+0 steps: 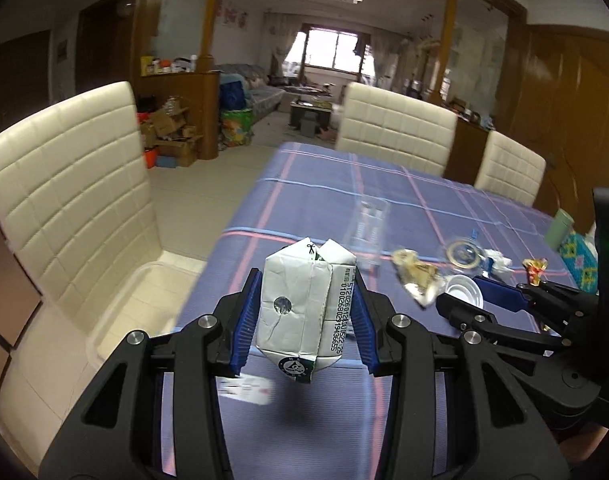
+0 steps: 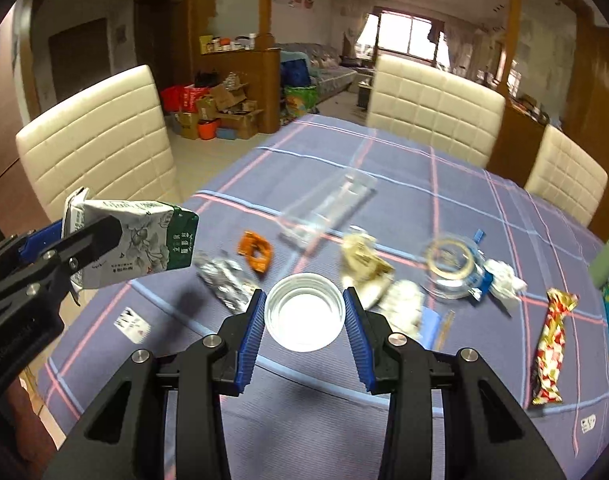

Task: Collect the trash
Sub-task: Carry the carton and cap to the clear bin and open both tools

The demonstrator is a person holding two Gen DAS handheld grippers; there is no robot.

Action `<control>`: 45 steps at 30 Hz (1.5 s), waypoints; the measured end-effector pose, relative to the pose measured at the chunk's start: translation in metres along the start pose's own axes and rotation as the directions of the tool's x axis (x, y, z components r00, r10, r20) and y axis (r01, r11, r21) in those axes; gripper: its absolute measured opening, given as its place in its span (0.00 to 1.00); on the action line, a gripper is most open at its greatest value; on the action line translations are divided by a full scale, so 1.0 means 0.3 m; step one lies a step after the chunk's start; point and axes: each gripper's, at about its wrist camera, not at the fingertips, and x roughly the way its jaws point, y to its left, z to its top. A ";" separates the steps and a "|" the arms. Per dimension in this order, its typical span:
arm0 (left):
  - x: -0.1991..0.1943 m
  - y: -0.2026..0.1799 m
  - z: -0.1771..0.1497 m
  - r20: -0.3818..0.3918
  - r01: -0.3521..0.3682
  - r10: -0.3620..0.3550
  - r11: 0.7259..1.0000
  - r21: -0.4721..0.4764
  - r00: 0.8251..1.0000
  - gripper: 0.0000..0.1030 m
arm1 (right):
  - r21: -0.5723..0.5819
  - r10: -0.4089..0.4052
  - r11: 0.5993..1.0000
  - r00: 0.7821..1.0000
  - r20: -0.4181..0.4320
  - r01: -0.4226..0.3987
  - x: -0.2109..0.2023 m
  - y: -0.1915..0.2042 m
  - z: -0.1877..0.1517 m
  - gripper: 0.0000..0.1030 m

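Both grippers loaded above table (image 2: 304, 420): left gripper (image 1: 306, 312) clamps carton (image 1: 304, 312), long axis along fingers; right gripper (image 2: 304, 312) clamps cup (image 2: 304, 312), mouth toward camera.

Both cams ride on the grippers, looking forward and down along the fingers at the table (image 1: 304, 184) — pretty close to it, room and window beyond. Left view sits off the table's left edge and catches the right gripper (image 1: 462, 294) at its right side; right view catches the left gripper (image 2: 88, 240) at its left. Both share the tablecloth and chairs (image 2: 432, 108).
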 end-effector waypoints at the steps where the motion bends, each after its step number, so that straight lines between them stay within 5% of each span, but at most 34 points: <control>1: -0.002 0.031 -0.002 0.000 -0.014 0.014 1.000 -0.013 1.000 0.42 | -0.009 0.007 1.000 1.000 -0.001 -0.007 0.008 0.019 0.006 0.37; 24: 0.159 0.510 -0.026 -0.125 -0.193 0.176 0.972 -0.137 0.976 0.45 | -0.229 0.124 0.964 0.990 -0.074 -0.138 0.297 0.502 0.196 0.37; 25: 0.171 0.524 -0.027 -0.130 -0.192 0.173 0.970 -0.149 0.976 0.46 | -0.232 0.123 0.963 0.989 -0.076 -0.138 0.315 0.512 0.204 0.37; 27: 0.193 0.555 -0.029 -0.141 -0.195 0.172 0.965 -0.172 0.975 0.79 | -0.233 0.114 0.964 0.990 -0.078 -0.129 0.338 0.520 0.215 0.37; 29: 0.198 0.581 -0.030 -0.124 -0.243 0.223 0.953 -0.181 0.967 0.92 | -0.225 0.116 0.965 0.989 -0.092 -0.134 0.370 0.518 0.226 0.38; 45: 0.240 0.747 -0.099 -0.205 -0.400 0.361 0.894 -0.203 0.910 0.92 | -0.258 0.160 0.945 0.973 -0.168 -0.200 0.500 0.608 0.235 0.38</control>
